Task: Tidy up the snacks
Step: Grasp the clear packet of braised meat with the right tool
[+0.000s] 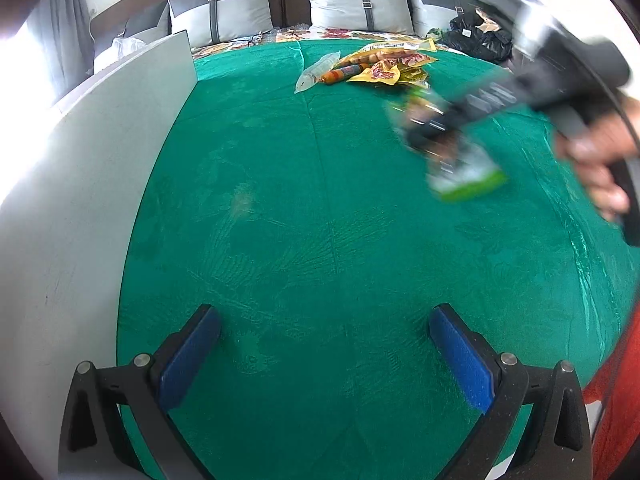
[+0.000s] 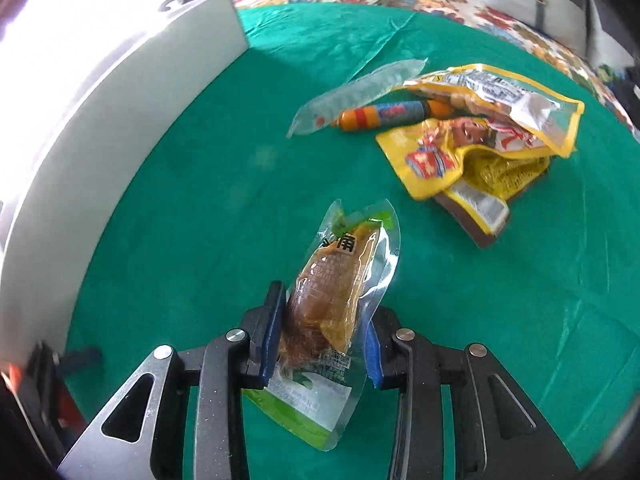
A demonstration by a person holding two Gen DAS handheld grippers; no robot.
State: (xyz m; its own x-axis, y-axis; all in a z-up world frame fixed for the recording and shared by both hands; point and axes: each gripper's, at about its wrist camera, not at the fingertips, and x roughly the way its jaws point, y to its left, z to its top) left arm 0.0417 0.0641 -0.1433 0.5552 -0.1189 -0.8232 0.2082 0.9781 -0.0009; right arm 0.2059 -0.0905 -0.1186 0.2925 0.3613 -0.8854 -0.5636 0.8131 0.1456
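My right gripper [image 2: 320, 336] is shut on a clear vacuum pack with a brown snack and green trim [image 2: 340, 288], lifted off the green cloth. From the left wrist view the same pack [image 1: 464, 172] and right gripper [image 1: 436, 128] appear blurred at the right, held by a hand [image 1: 600, 168]. My left gripper [image 1: 324, 344] stands open over bare green cloth with nothing between its blue pads. Further back lies a pile of yellow snack bags [image 2: 480, 140], an orange sausage stick [image 2: 392, 116] and a clear tube pack [image 2: 356, 96]. The pile [image 1: 384, 68] also shows in the left wrist view.
A white board [image 1: 92, 168] stands upright along the left edge of the green cloth [image 1: 320, 220]. Grey pillows [image 1: 356, 0] line the far side. A black bag [image 1: 476, 36] lies at the back right. An orange-red cloth [image 1: 620, 400] shows at the lower right.
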